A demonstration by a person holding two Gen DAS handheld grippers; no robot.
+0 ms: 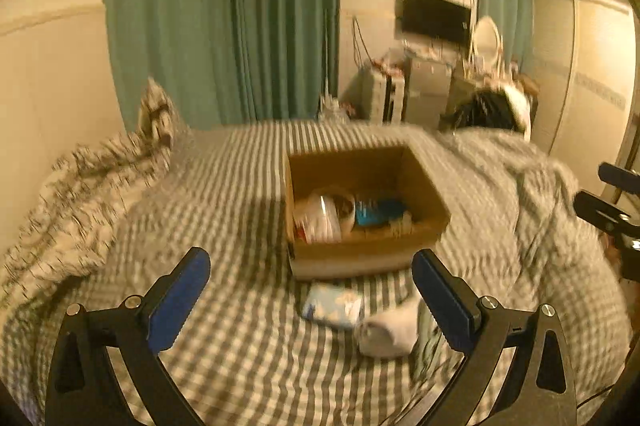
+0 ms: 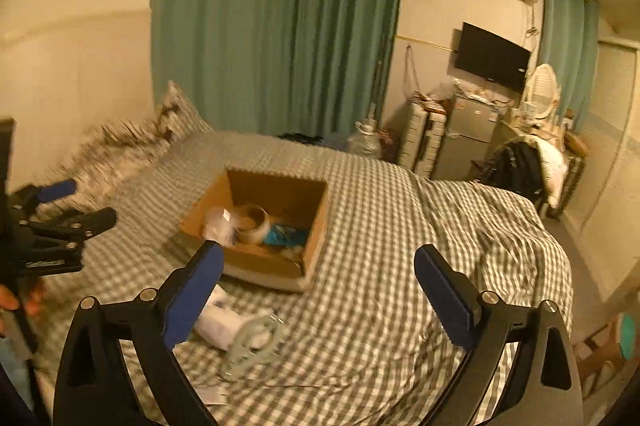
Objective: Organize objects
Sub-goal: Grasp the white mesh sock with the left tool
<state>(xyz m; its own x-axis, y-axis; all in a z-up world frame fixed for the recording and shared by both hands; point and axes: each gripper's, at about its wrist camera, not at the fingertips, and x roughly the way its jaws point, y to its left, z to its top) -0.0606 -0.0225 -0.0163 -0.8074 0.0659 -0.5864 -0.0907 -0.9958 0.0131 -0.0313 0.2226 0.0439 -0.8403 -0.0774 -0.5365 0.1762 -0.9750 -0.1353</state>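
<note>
An open cardboard box (image 1: 424,186) (image 2: 320,222) sits on the checked bed and holds a tape roll (image 1: 340,206) (image 2: 254,220), a blue packet (image 1: 378,212) (image 2: 286,236) and a clear bag (image 2: 220,224). In front of the box lie a tissue pack (image 1: 332,306), a rolled white sock (image 1: 386,332) (image 2: 218,326) and a clear plastic piece (image 2: 252,344). My left gripper (image 1: 311,300) is open and empty above these loose items. My right gripper (image 2: 318,296) is open and empty, right of the sock.
A rumpled patterned quilt and pillow (image 1: 80,202) lie at the bed's left. A bunched duvet (image 2: 500,238) covers the right side. Green curtains (image 2: 276,26), a small fridge (image 2: 472,142) and a chair with a dark bag (image 2: 516,166) stand beyond the bed.
</note>
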